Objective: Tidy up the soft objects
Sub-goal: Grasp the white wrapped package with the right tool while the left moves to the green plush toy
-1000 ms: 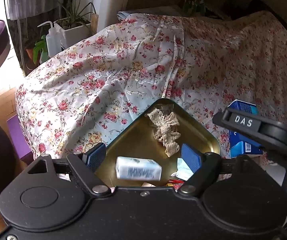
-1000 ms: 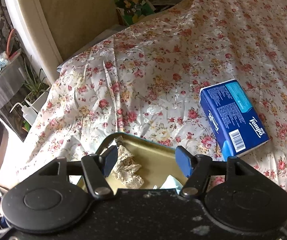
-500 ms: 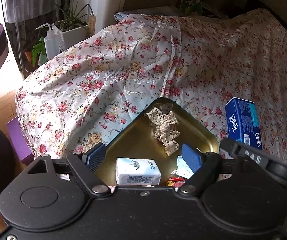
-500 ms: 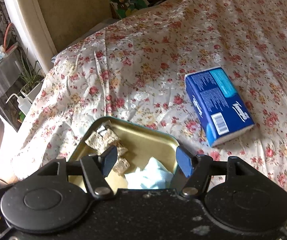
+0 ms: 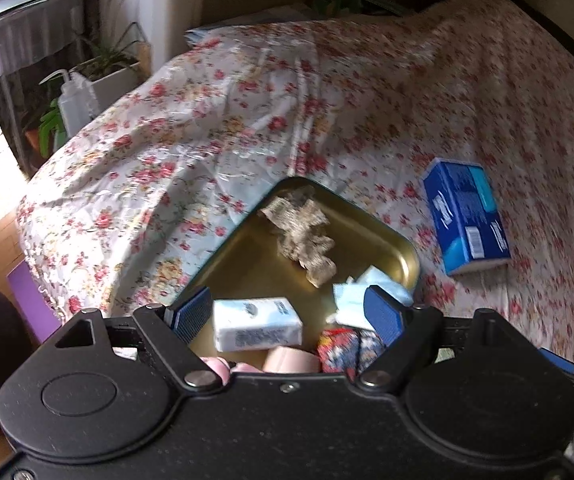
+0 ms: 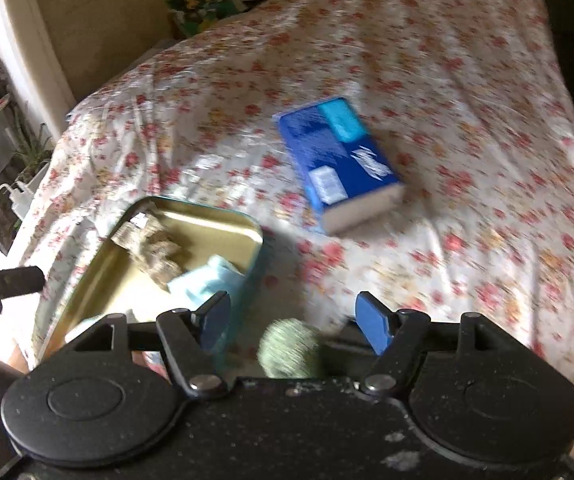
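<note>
A gold metal tray [image 5: 399, 250] lies on the floral bedspread [image 5: 207, 128]. In it are a beige lace scrap [image 5: 301, 234], a light blue cloth [image 5: 353, 292], a small white tissue pack [image 5: 257, 324], a pink item [image 5: 287, 360] and a red-blue patterned item [image 5: 343, 350]. My left gripper [image 5: 287, 314] is open above the tray's near end, empty. My right gripper [image 6: 293, 320] is open and empty, right of the tray [image 6: 247, 224], above a green yarn ball [image 6: 289, 350]. A blue tissue pack [image 6: 339, 164] lies on the bed; it also shows in the left wrist view [image 5: 467, 216].
A white squeeze bottle [image 5: 73, 100] and potted plants [image 5: 107, 64] stand on the floor left of the bed. A purple box [image 5: 31, 300] sits by the bed's near corner. A headboard [image 6: 87, 20] rises at the far end.
My right gripper has swung right and back, off the tray; the green ball now shows under it. The left view has pulled back slightly, and the right gripper has left it.
</note>
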A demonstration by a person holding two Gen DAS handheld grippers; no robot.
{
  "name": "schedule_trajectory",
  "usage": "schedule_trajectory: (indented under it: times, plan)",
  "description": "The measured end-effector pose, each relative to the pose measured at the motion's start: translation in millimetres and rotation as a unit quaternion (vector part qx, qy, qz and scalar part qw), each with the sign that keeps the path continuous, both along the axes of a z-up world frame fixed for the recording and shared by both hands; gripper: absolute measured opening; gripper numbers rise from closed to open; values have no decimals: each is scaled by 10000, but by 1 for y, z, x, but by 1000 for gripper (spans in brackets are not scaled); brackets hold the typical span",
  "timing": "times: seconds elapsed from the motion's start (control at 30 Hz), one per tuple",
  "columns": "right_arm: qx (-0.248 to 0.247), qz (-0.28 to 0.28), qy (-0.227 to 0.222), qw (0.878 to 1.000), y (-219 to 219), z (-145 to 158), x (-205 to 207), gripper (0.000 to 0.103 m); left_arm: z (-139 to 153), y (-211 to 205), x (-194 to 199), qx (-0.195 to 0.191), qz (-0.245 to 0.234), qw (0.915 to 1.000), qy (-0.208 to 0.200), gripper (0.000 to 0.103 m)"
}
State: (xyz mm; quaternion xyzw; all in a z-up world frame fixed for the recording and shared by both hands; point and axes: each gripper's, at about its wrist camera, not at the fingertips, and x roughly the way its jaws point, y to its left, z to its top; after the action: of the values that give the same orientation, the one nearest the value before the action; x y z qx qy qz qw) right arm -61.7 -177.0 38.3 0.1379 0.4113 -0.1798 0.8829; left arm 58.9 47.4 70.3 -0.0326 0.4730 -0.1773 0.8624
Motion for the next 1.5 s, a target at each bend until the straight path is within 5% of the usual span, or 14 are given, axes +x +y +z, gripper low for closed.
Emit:
schedule_trajectory:
  times: [0.57,0.97,1.3,1.37,1.5]
  plan:
    - [-5,-1188,477,9918,-59,-43,-118,72,-21,-63,-71,185,-1399,9898,199,79]
    - [-99,-1438,880,9856,-74,-68,-102,86,-29,-82,-77,250,-1580,9866,314,79]
    - [-2,-1490,1246,9810,-80,-91,-84,86,-37,-101,-78,299,-1729,9835,441,80]
    - [122,-1509,1243,9806,-83,-93,-85,75,-39,-105,-78,319,-1763,9827,464,80]
    - [258,-1456,1206,9816,-83,-92,-87,74,-42,-112,-80,378,-1819,9814,493,80]
